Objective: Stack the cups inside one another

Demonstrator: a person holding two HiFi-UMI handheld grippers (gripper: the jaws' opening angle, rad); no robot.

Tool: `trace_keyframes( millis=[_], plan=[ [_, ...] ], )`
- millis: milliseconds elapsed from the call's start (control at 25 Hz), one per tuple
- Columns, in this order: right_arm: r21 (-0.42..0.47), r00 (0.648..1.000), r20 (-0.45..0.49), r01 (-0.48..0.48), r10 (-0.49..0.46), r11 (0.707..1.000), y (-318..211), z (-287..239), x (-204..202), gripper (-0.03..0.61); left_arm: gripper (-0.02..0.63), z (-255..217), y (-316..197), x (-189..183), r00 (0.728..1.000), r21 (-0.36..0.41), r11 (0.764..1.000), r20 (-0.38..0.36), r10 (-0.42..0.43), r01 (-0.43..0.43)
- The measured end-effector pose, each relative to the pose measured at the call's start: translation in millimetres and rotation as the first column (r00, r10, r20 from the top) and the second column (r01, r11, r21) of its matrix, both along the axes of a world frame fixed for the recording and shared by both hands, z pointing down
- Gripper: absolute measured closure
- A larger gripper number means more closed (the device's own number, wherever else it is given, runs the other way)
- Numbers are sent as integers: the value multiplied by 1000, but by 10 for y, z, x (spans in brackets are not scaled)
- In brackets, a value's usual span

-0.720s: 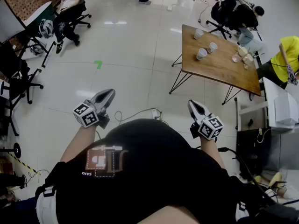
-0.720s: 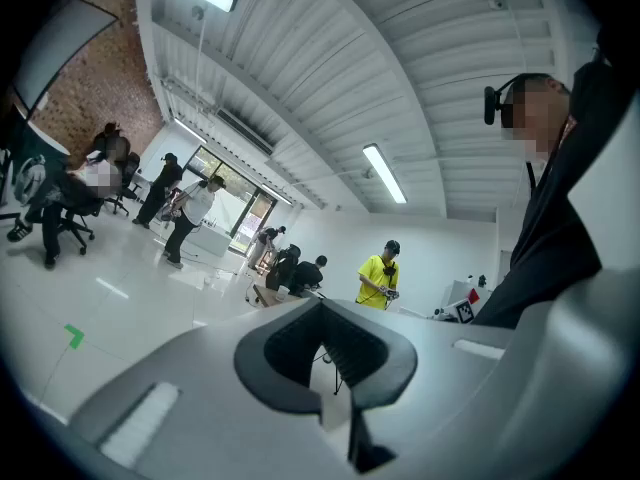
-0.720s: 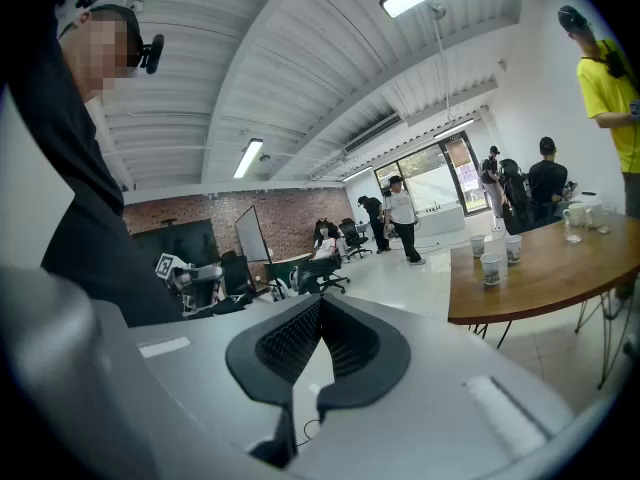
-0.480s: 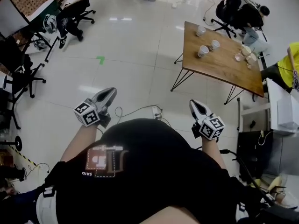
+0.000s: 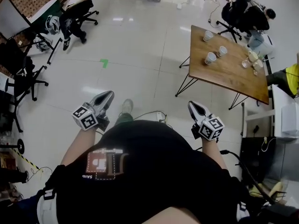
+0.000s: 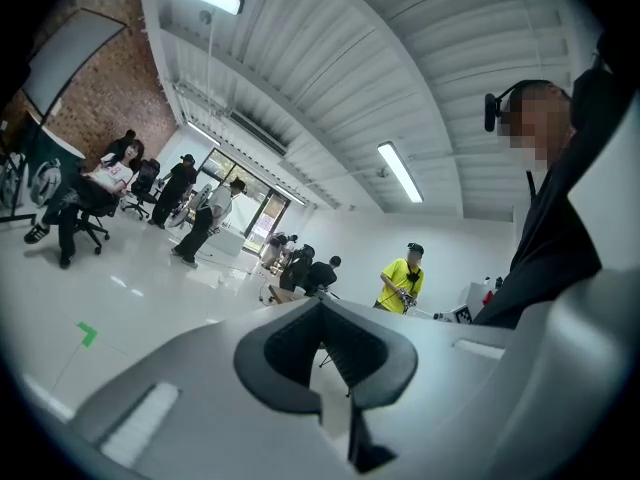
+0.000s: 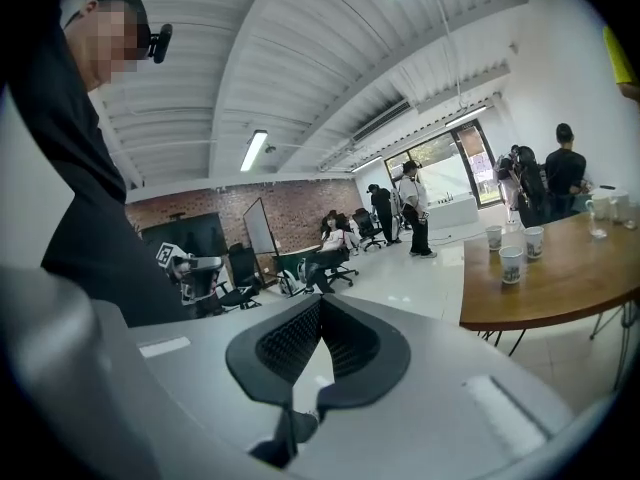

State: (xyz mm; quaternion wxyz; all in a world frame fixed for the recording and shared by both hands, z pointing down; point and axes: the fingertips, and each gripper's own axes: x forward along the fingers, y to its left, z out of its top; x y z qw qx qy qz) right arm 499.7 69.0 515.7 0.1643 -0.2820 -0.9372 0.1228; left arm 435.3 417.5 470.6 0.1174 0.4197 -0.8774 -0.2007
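Note:
Three white paper cups (image 5: 208, 35) (image 5: 222, 51) (image 5: 210, 58) stand apart on a wooden table (image 5: 233, 76) at the upper right of the head view, far from both grippers. In the right gripper view the same cups (image 7: 511, 264) stand on the table (image 7: 545, 293) off to the right. My left gripper (image 5: 108, 95) and right gripper (image 5: 192, 105) are held in front of the person's body, above the floor. Both are shut with nothing in them. The left jaws (image 6: 320, 303) and the right jaws (image 7: 320, 300) meet at their tips.
Small glass items (image 5: 250, 62) sit at the table's far end, and a person in yellow (image 5: 292, 73) is beside it. Office chairs and seated people (image 5: 74, 8) line the left side. A cable with a power strip (image 5: 159, 115) lies on the floor ahead, and there is a green floor mark (image 5: 104, 63).
The table and cups have shifted right and down in the head view. A shoe now shows between the grippers. Both grippers keep their place before the body, still shut.

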Motion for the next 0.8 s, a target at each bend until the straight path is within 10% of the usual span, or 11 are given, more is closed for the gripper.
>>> trace_keyframes(
  millis=[560, 800],
  plan=[
    [18, 963, 38, -267, 266, 964, 540, -215, -2715, 565, 612, 103, 603, -2947, 966, -43, 966, 25, 256, -255],
    [55, 974, 43, -224, 222, 973, 768, -245, -3570, 565, 612, 176, 607, -3882, 971, -41, 970, 8, 240, -239]
  ],
)
